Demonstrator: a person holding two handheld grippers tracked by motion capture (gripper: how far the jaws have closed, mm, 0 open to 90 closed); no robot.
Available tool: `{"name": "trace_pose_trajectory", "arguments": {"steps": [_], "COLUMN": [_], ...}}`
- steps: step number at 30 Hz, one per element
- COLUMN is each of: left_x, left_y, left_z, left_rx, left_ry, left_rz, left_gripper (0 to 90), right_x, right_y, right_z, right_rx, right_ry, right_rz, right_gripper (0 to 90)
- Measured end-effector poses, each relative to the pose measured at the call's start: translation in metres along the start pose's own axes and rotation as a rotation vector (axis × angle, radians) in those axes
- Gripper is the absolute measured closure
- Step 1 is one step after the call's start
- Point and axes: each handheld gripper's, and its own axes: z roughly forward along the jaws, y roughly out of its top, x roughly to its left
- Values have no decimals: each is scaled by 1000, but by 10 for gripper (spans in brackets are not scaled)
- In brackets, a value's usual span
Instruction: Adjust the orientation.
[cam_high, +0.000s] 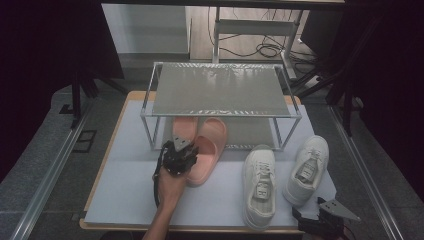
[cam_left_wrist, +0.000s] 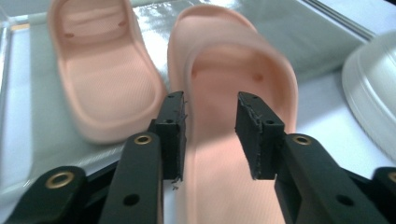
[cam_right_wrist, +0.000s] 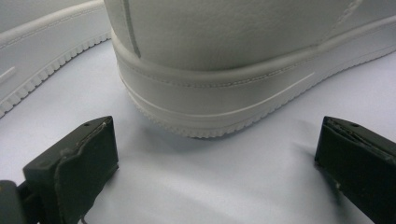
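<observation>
Left gripper view: left gripper (cam_left_wrist: 210, 135) (parted) over pink slipper (cam_left_wrist: 233, 84)

2 white sneakers (cam_high: 260, 186) (cam_high: 307, 169) sit side by side on the pale mat (cam_high: 125, 190), right of the metal shoe rack (cam_high: 220, 90). Cables (cam_high: 265, 49) are tangled on the floor behind the table.

The left gripper (cam_high: 176, 159) is a black, knobbly block with a grey three-cornered plate on top and a black cable trailing back along the bare forearm; no sleeve shows; in the left gripper view its two black arms carry brass-ringed holes and dark screw holes, ending in square rubber pads (cam_left_wrist: 173, 130) with frayed edges; the right gripper (cam_high: 322, 220) is black too, bearing the same grey plate; its pads (cam_right_wrist: 88, 156) look scuffed and worn.
</observation>
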Motion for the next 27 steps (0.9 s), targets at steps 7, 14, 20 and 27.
{"name": "trace_pose_trajectory", "arguments": {"steps": [7,14,20,27], "left_x": [8,1,0,-5], "left_y": [-29,-58,-68,-74], "left_z": [-28,-33,-35,-26], "left_rx": [50,117,131,173], "left_ry": [-121,-146,-134,-130], "left_rz": [41,76,80,107], "left_gripper": [774,895,897,897], "right_x": [0,0,0,0], "right_y": [0,0,0,0], "right_z": [0,0,0,0], "right_rx": [-1,0,-1,-1], "right_ry": [-1,-2,-2,-2], "right_rz": [1,1,1,1], "right_gripper": [0,0,0,0]}}
